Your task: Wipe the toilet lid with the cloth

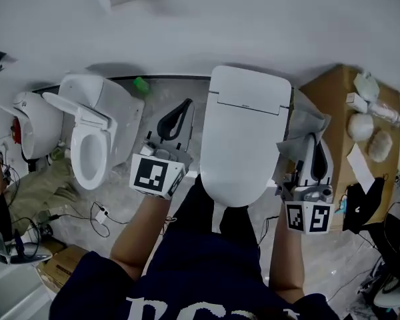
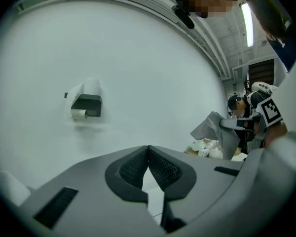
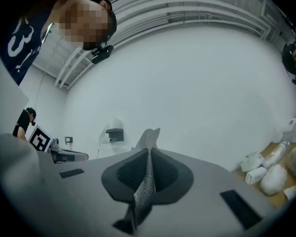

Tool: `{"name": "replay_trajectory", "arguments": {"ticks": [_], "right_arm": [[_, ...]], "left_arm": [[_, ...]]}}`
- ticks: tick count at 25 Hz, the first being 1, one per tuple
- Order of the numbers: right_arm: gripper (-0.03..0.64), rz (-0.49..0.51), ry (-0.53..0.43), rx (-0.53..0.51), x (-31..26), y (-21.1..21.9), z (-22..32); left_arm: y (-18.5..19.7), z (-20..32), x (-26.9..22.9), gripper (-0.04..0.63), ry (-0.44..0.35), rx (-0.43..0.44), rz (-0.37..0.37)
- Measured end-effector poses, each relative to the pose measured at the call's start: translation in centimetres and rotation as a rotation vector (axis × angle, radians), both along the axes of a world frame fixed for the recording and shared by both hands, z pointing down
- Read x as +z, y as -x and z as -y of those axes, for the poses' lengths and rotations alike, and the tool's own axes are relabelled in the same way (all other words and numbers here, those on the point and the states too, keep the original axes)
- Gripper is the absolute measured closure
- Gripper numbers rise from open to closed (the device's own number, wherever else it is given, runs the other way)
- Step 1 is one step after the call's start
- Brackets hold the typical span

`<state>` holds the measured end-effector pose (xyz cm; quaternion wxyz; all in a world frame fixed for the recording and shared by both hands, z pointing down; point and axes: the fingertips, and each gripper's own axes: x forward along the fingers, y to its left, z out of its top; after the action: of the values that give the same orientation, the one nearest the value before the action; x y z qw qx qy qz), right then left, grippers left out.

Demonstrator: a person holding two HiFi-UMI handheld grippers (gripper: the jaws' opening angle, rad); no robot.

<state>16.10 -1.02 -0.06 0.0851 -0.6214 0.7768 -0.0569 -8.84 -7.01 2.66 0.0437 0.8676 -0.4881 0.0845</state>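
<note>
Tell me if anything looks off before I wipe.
The closed toilet lid looks fine: no spill or damage shows. Left of it, crumpled olive fabric and loose cables lie on the floor by the open toilet. The right gripper pinches the grey cloth beside the lid.

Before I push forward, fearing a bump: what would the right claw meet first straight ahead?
Probably the plain white wall, beyond the grey mesh cloth the right claw pinches; depth unclear.
</note>
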Motion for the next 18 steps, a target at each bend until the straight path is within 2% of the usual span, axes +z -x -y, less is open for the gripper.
{"name": "replay_trajectory", "arguments": {"ticks": [5, 10, 18], "right_arm": [[0.592, 0.006, 0.031, 0.003, 3.6, 3.2, 3.0], [0.592, 0.02, 0.086, -0.024, 9.8, 5.9, 5.4], [0.592, 0.088, 0.195, -0.168, 20.7, 11.3, 10.4]], "left_arm": [[1.4, 4.2, 3.0, 0.58, 0.006, 0.031, -0.014], [2.6, 6.7, 8.1, 0.58, 0.024, 0.018, -0.026], [3.7, 8.4, 18.4, 0.58, 0.072, -0.027, -0.053]]}}
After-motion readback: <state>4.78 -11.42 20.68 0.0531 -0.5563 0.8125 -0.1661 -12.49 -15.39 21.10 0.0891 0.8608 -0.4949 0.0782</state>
